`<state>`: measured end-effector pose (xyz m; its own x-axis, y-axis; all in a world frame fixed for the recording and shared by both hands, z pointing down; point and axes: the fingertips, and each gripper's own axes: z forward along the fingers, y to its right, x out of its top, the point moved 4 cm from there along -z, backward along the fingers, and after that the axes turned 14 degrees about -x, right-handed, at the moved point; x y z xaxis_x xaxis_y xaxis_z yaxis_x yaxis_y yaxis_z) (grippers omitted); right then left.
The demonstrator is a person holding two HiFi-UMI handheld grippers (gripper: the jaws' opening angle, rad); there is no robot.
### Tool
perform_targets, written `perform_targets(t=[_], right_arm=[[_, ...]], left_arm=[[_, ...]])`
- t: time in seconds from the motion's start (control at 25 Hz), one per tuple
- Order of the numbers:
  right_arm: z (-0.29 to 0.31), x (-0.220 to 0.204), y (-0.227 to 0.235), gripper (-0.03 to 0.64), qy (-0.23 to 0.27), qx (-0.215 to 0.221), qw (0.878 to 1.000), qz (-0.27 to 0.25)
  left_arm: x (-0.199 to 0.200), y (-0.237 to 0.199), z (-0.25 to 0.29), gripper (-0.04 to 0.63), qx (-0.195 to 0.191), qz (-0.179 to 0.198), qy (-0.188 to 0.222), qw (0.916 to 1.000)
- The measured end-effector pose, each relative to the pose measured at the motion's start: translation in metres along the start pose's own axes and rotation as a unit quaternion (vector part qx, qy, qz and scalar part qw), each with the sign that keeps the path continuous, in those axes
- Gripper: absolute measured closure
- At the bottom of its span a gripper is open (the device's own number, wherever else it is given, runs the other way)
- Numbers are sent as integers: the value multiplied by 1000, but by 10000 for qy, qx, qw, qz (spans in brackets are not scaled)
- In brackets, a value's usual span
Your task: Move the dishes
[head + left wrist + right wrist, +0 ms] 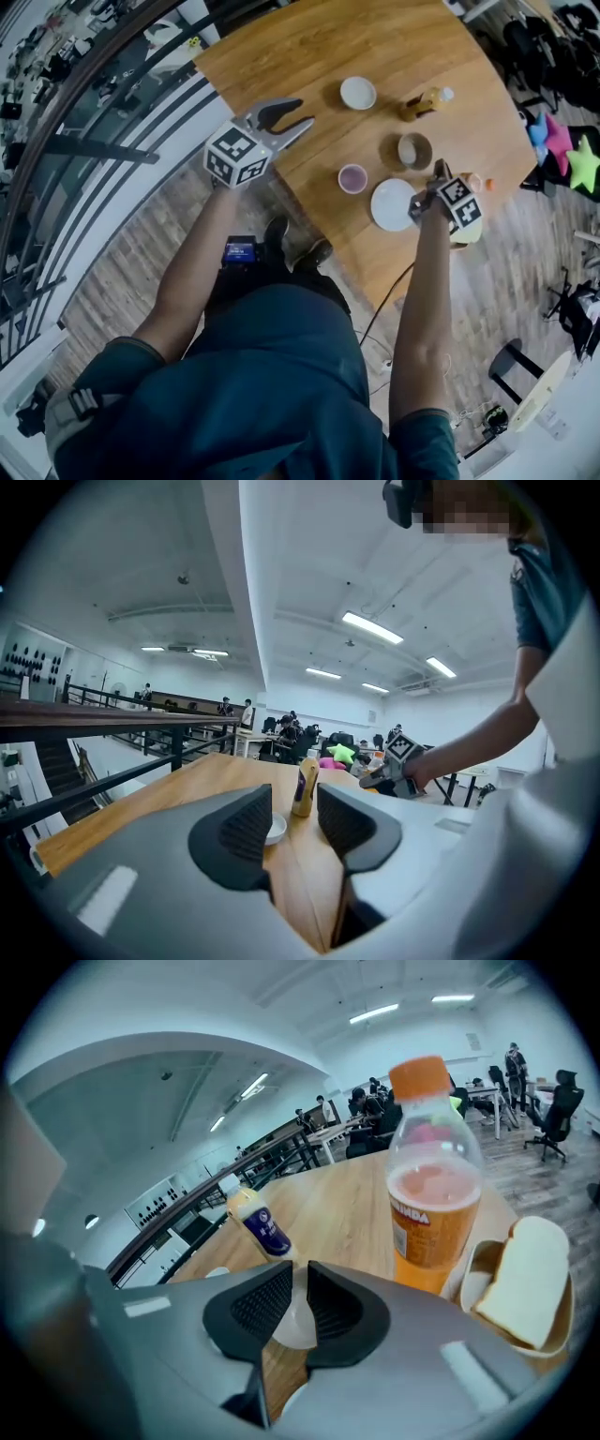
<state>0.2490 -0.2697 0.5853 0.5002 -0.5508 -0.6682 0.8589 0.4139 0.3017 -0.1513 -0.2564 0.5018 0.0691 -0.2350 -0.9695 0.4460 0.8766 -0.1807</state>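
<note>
Landmark: wooden table (281,56).

- Left gripper (302,112): held over the table's left edge, pointing in across the top. Jaws partly spread. Its own view shows only bare tabletop in the gap; nothing is gripped.
- Right gripper (419,204): at the table's near edge, on the person's right. Jaws drawn close together, pinching the right-hand rim of the white plate (384,206). The right gripper view shows the plate's white surface filling the narrow gap between the pads.
- The white plate sits over the table's near edge. Cannot tell whether it is clear of the wood.
- Pink bowl (352,178): on the table just inward and left of that near edge, close beside the plate but not touching it.
- Brown cup (414,150): further in from the near edge, upright.
- White bowl (357,93): around the table's middle, upright, apparently empty.
- Small bottle (427,101): lying on its side on the table's right half, level with the white bowl.
- Orange soda bottle (433,1194): upright at the table's near right corner. A slice of bread (525,1279) lies in a tan dish (476,1274) just beside it.
</note>
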Motion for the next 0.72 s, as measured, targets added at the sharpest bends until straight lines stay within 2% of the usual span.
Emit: perform_targets(t=[0.2, 0.4, 0.56, 0.72], right_arm=[[-38, 22, -20, 581, 488, 342, 9982, 62], [-86, 46, -45, 582, 1035, 734, 9919, -37], [-129, 61, -67, 583, 1438, 1104, 9832, -230], [-173, 73, -92, 583, 1757, 1659, 9699, -291]], left_arm=[[26, 3, 0, 499, -161, -6, 131, 9998], [52, 10, 3, 525, -383, 81, 255, 9989], [77, 18, 1, 545, -545, 227, 389, 9975], [103, 26, -1, 560, -707, 418, 469, 9955]])
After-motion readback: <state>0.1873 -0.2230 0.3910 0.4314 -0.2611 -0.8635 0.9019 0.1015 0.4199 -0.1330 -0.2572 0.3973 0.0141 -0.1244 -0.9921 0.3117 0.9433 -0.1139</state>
